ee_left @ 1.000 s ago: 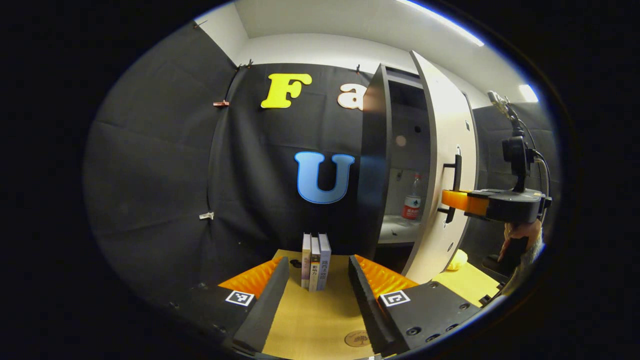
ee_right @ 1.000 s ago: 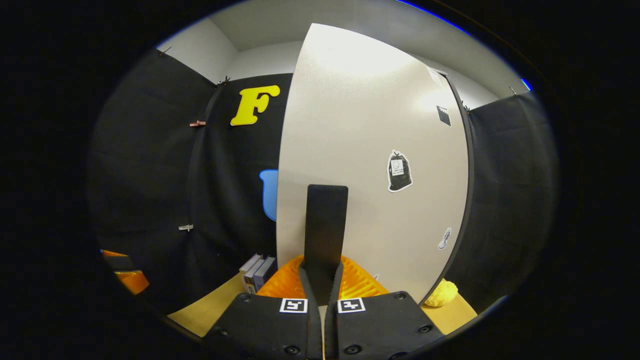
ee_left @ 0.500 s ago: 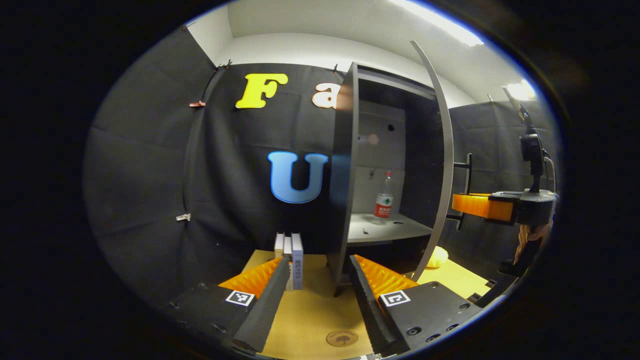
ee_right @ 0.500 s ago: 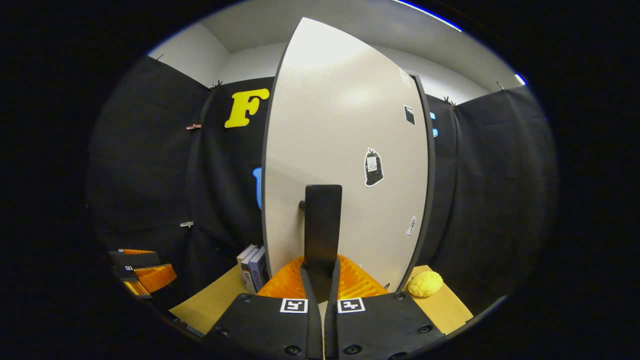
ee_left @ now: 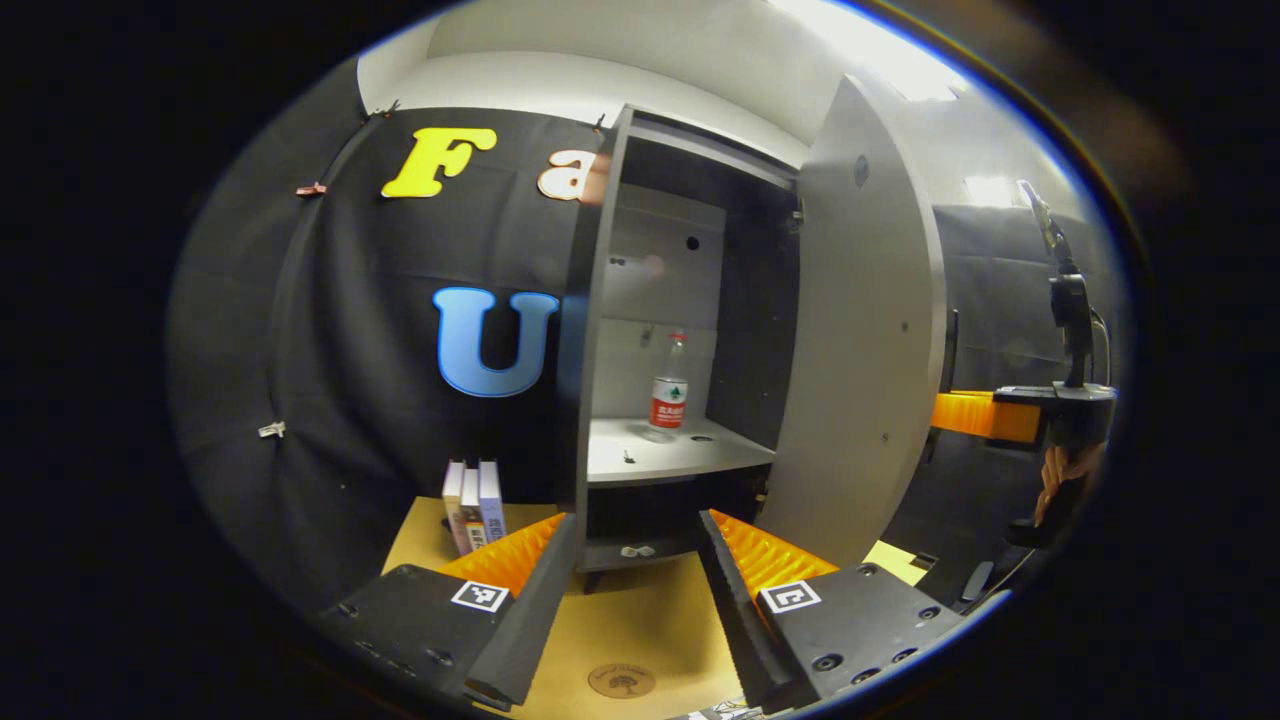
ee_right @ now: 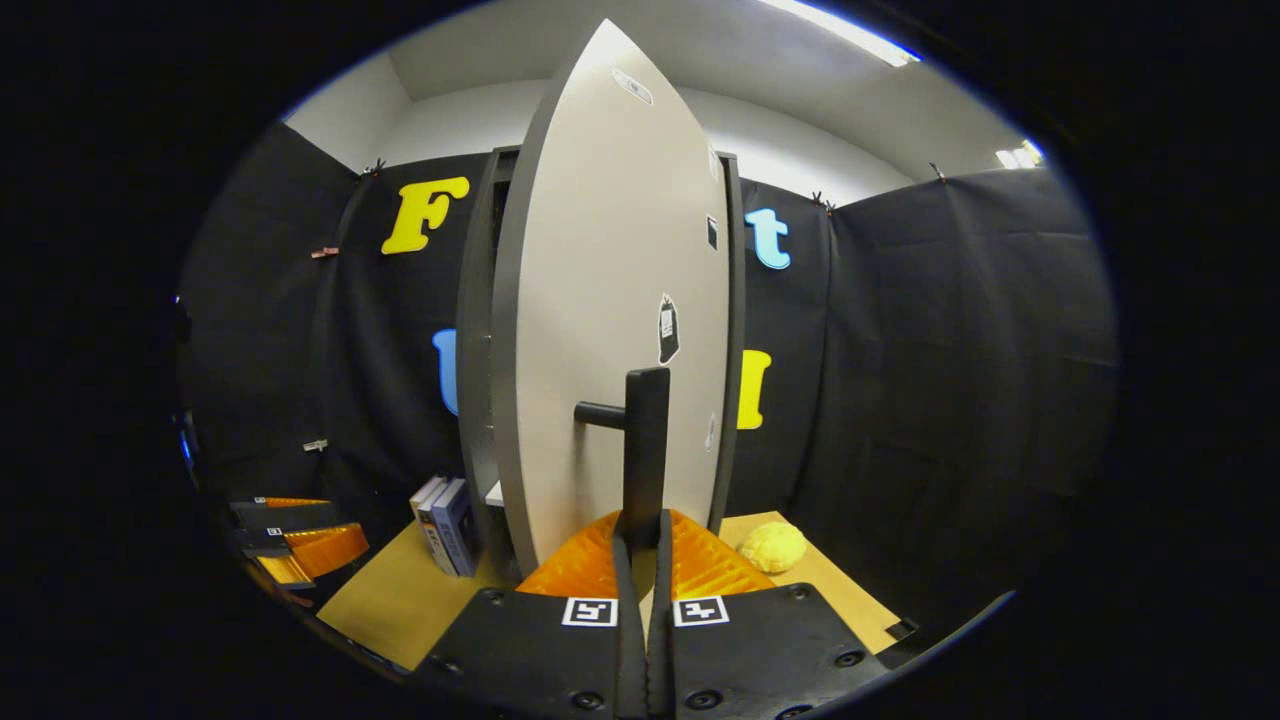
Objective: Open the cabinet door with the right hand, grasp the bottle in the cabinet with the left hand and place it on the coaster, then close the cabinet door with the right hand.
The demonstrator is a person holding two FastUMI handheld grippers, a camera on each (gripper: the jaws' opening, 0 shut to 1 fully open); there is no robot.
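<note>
A booth walled in black cloth, with a light wooden tabletop (ee_left: 640,620) at its base and a tall dark cabinet (ee_left: 600,330) standing on it. In the left gripper view, going left to right: three books (ee_left: 472,505) stand upright side by side on the tabletop, just left of the cabinet. The left gripper (ee_left: 635,575) is held low and level in front of the cabinet, its two fingers spread wide apart with nothing between them, pointing toward the open compartment. One round coaster (ee_left: 621,681) lies flat on the tabletop between and just below those fingers. Inside the cabinet, one clear plastic bottle (ee_left: 668,392) with a red label stands upright on the pale shelf (ee_left: 660,455), toward the back. The pale cabinet door (ee_left: 860,340) is swung open to the right. Beyond its edge the right gripper (ee_left: 960,412) reaches in level from the right, and a hand (ee_left: 1058,475) grips it from below.

In the right gripper view, the left gripper (ee_right: 300,540) sits low at the far left, then the three books (ee_right: 445,512), then the door (ee_right: 610,300) seen nearly edge-on. The right gripper (ee_right: 641,540) has its fingers pressed together on the dark vertical door handle (ee_right: 645,440). One yellow, lumpy object (ee_right: 771,546) rests on the tabletop to the right
</note>
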